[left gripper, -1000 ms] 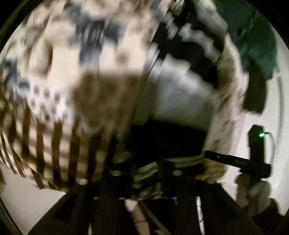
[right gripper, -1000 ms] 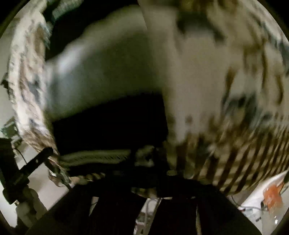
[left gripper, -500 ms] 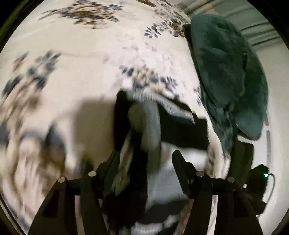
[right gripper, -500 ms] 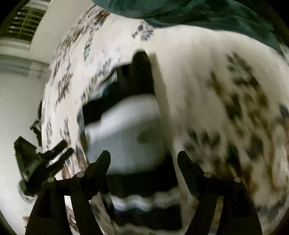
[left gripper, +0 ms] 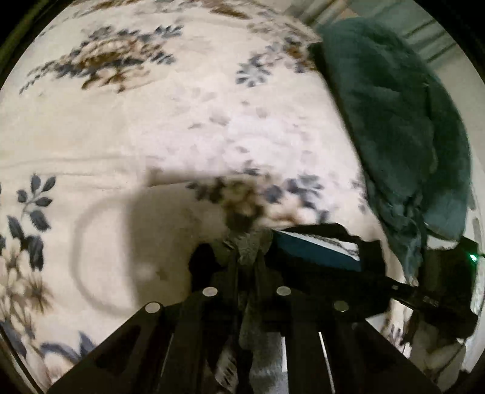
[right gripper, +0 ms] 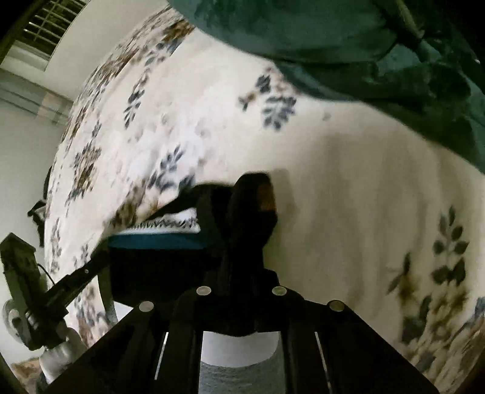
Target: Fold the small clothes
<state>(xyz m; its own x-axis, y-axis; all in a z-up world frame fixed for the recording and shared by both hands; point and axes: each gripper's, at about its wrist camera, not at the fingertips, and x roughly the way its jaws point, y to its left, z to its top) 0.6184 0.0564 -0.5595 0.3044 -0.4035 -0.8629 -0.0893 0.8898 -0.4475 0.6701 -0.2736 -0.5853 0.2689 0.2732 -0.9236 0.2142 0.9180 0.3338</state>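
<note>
A small dark garment (left gripper: 318, 257) with black, teal and white patterned bands hangs between my two grippers above a cream floral bedspread (left gripper: 151, 136). My left gripper (left gripper: 247, 266) is shut on its grey and black edge. My right gripper (right gripper: 242, 242) is shut on its black edge (right gripper: 254, 212), with the teal band (right gripper: 154, 241) stretching off to the left. The other gripper shows at the right edge of the left wrist view (left gripper: 430, 300) and at the lower left of the right wrist view (right gripper: 45, 297).
A dark green blanket (left gripper: 400, 127) lies bunched on the bed at the right, and it also shows along the top of the right wrist view (right gripper: 348, 39). A white wall and a window (right gripper: 45, 27) stand beyond the bed.
Half a second ago both grippers were open over the garment lying on the bed. Now both are shut on its edges and it is lifted off the bedspread.
</note>
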